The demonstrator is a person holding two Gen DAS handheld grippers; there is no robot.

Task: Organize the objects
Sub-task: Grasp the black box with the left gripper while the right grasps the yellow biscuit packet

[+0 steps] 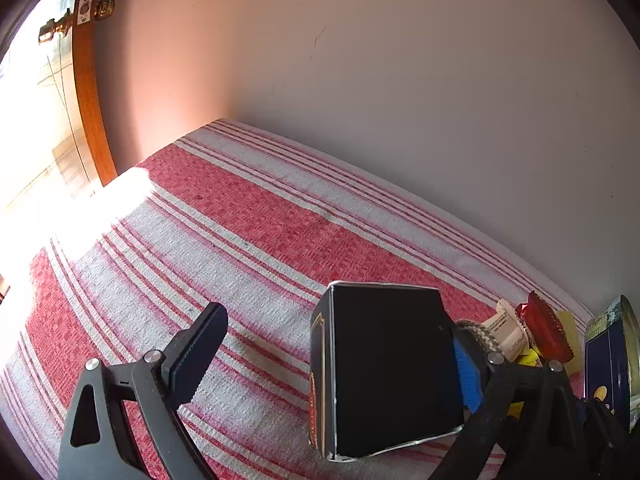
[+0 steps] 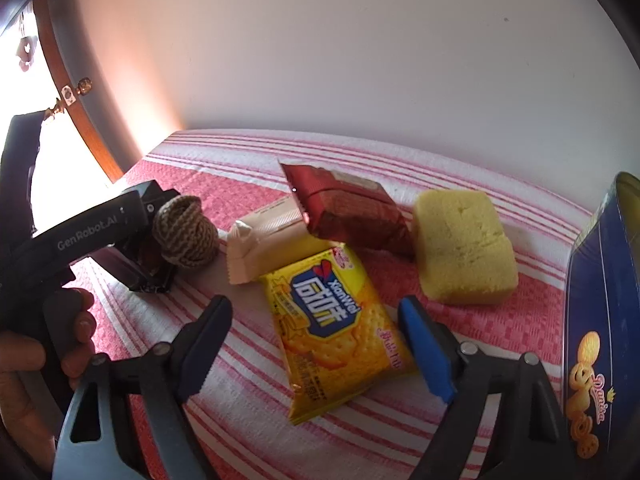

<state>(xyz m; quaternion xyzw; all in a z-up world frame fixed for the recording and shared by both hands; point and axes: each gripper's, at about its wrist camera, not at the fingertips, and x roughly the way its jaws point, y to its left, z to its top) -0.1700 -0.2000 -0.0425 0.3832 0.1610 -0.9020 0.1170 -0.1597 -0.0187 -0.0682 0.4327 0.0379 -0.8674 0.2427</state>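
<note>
In the left wrist view a black box (image 1: pixel 392 368) stands on the red-and-white striped cloth (image 1: pixel 240 240), against the right finger of my open left gripper (image 1: pixel 340 360); the left finger is well clear of it. In the right wrist view my right gripper (image 2: pixel 316 344) is open and empty, its fingers either side of a yellow cracker packet (image 2: pixel 332 332). Behind it lie a beige packet (image 2: pixel 264 240), a red packet (image 2: pixel 352 208), a yellow sponge (image 2: pixel 464 244) and a rope ball (image 2: pixel 184 232). The left gripper body (image 2: pixel 100 224) shows at left.
A blue cookie tin (image 2: pixel 604 320) stands at the right edge, also in the left wrist view (image 1: pixel 612 360). A white wall runs along the far side of the cloth. A wooden door frame (image 1: pixel 88 92) and bright light are at the left.
</note>
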